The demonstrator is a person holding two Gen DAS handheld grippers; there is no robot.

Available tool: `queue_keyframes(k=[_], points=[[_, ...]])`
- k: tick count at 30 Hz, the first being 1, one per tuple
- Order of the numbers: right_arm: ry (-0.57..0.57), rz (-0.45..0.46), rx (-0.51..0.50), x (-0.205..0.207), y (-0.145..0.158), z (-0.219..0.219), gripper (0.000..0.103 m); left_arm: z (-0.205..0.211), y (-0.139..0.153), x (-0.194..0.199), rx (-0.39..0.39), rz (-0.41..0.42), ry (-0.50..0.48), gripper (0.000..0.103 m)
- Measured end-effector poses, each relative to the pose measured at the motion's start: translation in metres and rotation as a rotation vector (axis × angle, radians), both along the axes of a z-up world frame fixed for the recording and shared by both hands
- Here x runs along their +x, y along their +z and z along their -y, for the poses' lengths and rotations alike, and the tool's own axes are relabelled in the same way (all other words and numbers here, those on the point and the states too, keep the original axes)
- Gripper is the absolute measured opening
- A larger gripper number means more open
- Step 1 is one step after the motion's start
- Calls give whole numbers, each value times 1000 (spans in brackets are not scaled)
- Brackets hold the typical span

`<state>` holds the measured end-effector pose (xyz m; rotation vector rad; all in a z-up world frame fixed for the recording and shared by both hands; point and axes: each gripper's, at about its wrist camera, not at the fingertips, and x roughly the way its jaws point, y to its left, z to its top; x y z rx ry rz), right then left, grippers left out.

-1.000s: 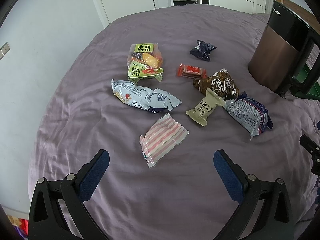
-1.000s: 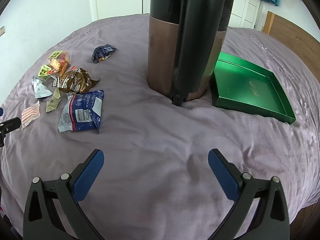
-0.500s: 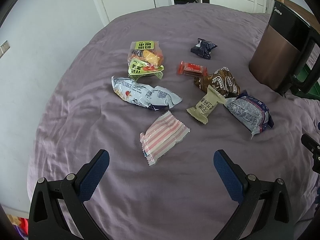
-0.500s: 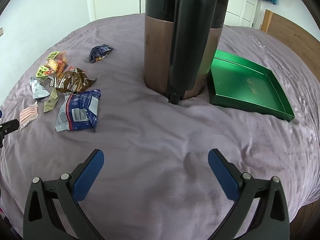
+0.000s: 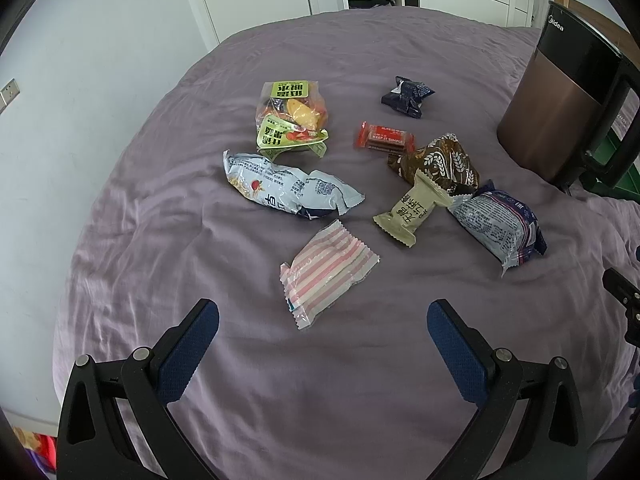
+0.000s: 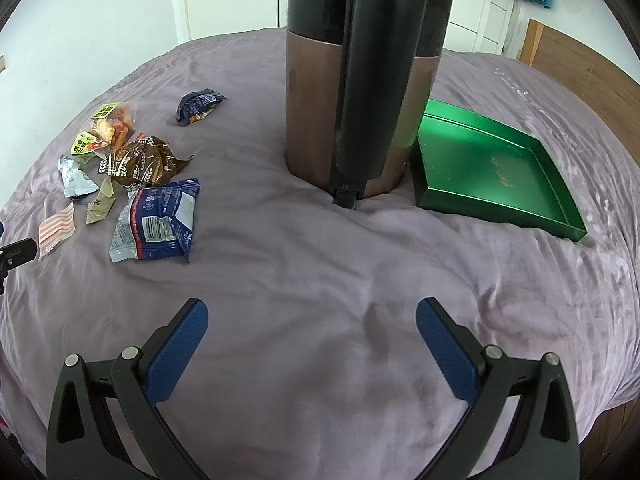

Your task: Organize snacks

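Several snack packets lie on a purple bedspread. Nearest my left gripper (image 5: 322,318), which is open and empty, is a pink striped packet (image 5: 326,268). Beyond it lie a pale blue bag (image 5: 288,188), a green-labelled fruit bag (image 5: 290,118), a red bar (image 5: 384,136), a dark navy packet (image 5: 406,96), a brown wheat-print bag (image 5: 440,160), a beige bar (image 5: 416,210) and a blue-and-silver bag (image 5: 500,228). My right gripper (image 6: 312,318) hangs open over bare bedspread, right of the blue-and-silver bag (image 6: 156,220). A green tray (image 6: 496,172) lies empty at the right.
A tall brown-and-black kettle (image 6: 360,80) stands on the bed between the snacks and the green tray, and it hides part of the tray's left edge. The wooden bed frame (image 6: 580,64) is behind the tray. White doors and a wall stand beyond the bed.
Both grippers have drifted slightly; the snacks sit a little lower and closer in the left wrist view, and the kettle looms nearer in the right wrist view. Nothing was picked up.
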<state>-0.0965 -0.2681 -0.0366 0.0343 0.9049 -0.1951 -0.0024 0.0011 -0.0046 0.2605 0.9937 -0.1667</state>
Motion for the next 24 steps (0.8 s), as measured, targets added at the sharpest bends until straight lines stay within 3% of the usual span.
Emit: queue_keyframes(k=[24], points=[[-21, -11, -10, -3, -3, 7, 103, -11, -2, 1, -12, -10, 18, 102]])
